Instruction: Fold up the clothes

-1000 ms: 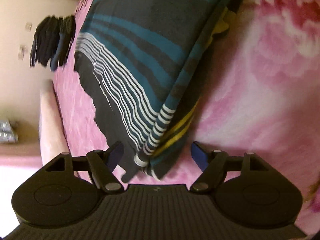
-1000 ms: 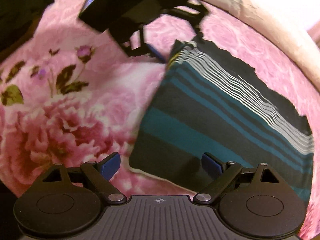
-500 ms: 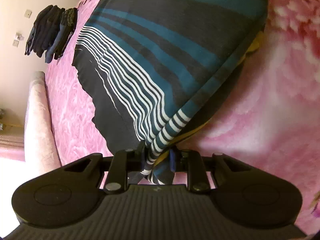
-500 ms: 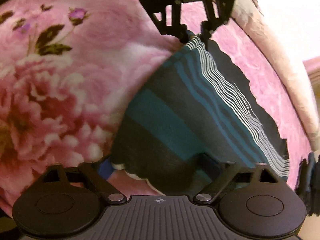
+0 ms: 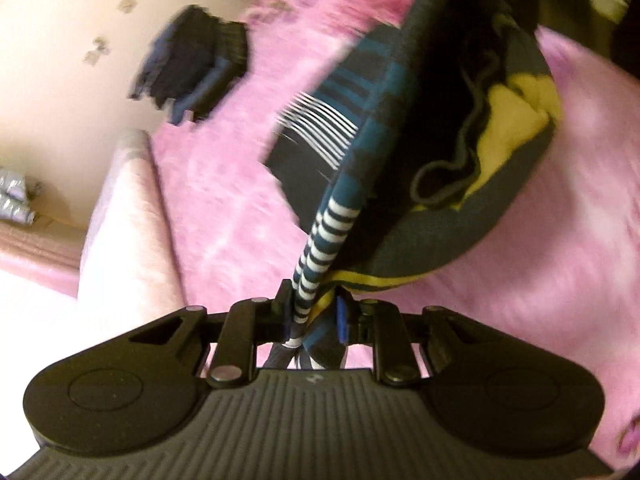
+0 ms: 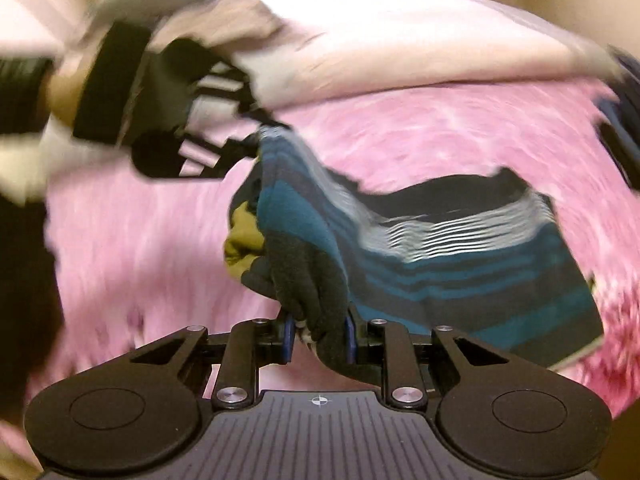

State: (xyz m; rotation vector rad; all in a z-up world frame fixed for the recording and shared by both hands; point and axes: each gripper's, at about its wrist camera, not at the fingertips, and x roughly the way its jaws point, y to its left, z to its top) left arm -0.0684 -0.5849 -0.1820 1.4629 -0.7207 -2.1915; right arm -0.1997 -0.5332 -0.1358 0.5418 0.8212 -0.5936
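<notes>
A striped garment (image 5: 404,128), dark grey with teal, white and yellow bands, is lifted off the pink bedspread (image 5: 224,200). My left gripper (image 5: 314,314) is shut on one striped corner of it. My right gripper (image 6: 318,334) is shut on another, dark grey corner of the garment (image 6: 440,264). In the right wrist view the left gripper (image 6: 250,146) holds the far corner at upper left, and the far part of the cloth trails on the bed. Both views are motion blurred.
A stack of dark folded clothes (image 5: 192,60) lies on the bed near the wall, also at the right edge of the right wrist view (image 6: 624,112). A pale padded bed edge (image 5: 120,220) runs along the left. Pink floral bedspread (image 6: 420,132) surrounds the garment.
Both grippers closed on the garment's corners and raised them off the bed. The cloth, flat a second ago, now hangs folded between them.
</notes>
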